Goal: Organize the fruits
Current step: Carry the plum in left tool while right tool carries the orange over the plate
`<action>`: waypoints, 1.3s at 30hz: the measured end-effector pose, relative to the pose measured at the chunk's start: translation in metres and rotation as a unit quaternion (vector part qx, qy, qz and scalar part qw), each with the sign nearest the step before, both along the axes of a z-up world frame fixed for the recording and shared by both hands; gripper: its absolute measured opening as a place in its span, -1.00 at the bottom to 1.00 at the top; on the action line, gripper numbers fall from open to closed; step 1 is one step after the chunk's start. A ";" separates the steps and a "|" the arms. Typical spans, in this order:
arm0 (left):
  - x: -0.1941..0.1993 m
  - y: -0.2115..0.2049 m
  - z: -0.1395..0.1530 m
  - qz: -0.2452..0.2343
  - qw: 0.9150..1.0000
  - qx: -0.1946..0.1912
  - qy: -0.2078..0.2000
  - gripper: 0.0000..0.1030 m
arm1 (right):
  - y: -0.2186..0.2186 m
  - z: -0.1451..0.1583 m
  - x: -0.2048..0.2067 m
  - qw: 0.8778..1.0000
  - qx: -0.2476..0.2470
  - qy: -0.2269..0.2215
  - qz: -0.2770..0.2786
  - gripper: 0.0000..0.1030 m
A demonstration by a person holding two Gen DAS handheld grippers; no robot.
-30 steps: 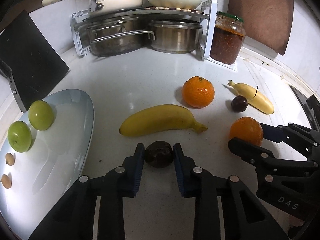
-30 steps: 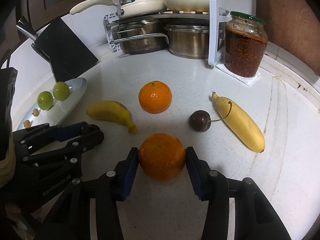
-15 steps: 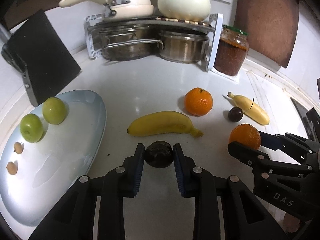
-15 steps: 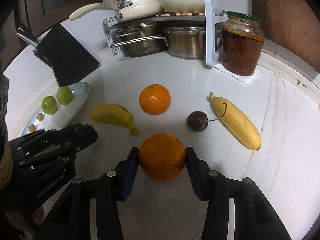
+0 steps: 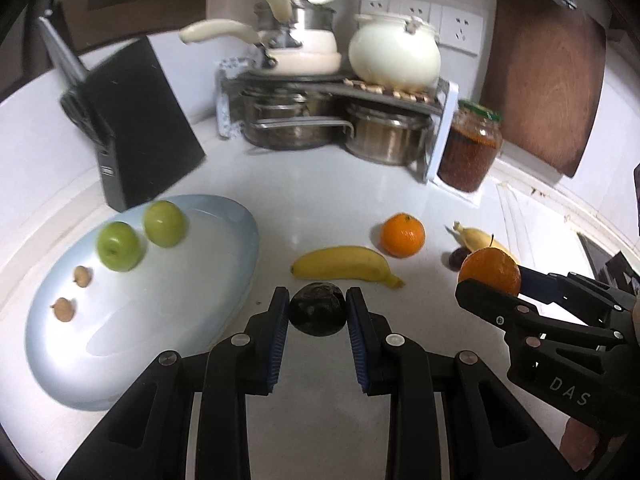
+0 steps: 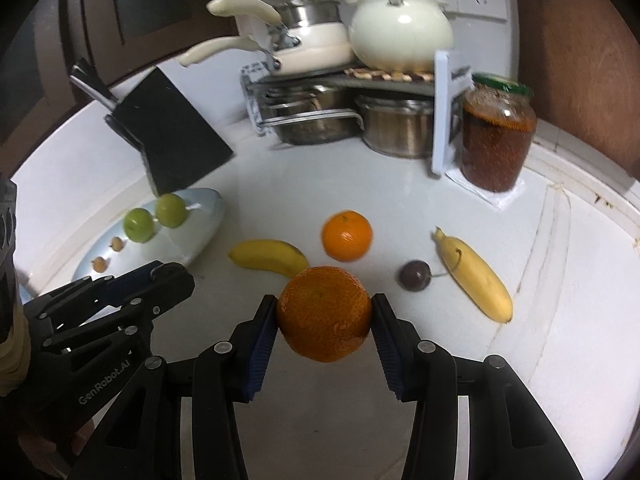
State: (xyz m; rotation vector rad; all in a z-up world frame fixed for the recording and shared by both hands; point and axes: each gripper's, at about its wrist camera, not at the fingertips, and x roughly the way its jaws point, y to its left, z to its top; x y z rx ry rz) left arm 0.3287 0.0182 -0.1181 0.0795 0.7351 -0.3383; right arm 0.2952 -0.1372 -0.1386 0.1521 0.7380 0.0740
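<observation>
Left gripper: pads pressed on both sides of 1 dark, wrinkled round fruit, held just in front of the pale blue oval plate's near right edge.
Right gripper: fingers clamped on 1 large dimpled orange, its sides against the blue ribbed pads, well right of the plate.
Oranges: 2; the loose smaller one lies right of the plate on the white counter.
Yellow bananas: 2; the larger one lies just right of the plate, the slimmer one far right.
Dark cherry-like fruit: 1, touching the slim banana's side.
Green apples: 2, on the plate's far end.
Small tan round fruits: 2, on the plate's left rim.
</observation>
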 end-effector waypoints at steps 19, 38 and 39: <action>-0.032 0.065 0.050 0.091 0.994 -0.008 -0.063 -0.43 | 0.058 0.048 0.001 0.995 0.011 -0.067 0.071 -0.07; -0.040 0.132 0.072 0.167 0.981 0.006 -0.097 -0.43 | 0.129 0.067 0.023 0.984 0.022 -0.099 0.147 -0.07; -0.039 0.135 0.072 0.170 0.981 0.008 -0.098 -0.43 | 0.133 0.067 0.025 0.983 0.023 -0.100 0.151 -0.07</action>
